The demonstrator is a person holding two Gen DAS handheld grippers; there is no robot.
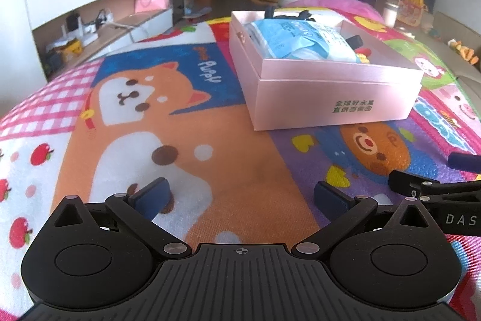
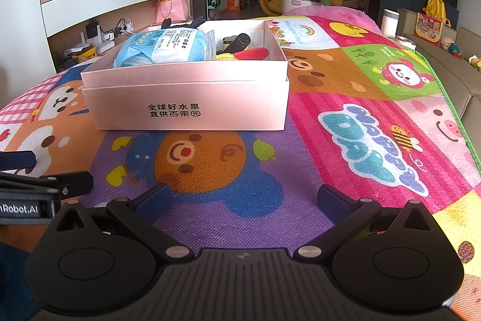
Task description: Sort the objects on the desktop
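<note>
Holding my left hand-held gripper (image 1: pixel 242 196) spread wide and empty above the cartoon mat (image 1: pixel 186 122) on the bench, I am facing the pink box (image 1: pixel 330 92) ahead. It is carrying a blue-white packet (image 2: pixel 162 48), a black cylinder (image 2: pixel 237 41) and a yellow toy (image 2: pixel 227 57). My right hand-held gripper (image 2: pixel 243 199) is likewise hanging wide apart, gripping nothing.

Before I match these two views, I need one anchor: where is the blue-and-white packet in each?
Left wrist: blue-and-white packet, upper centre-right, inside the pink box.
Right wrist: packet, upper left of centre, in the same box.
Shared landmark: the green characters printed on the box's near side.
</note>
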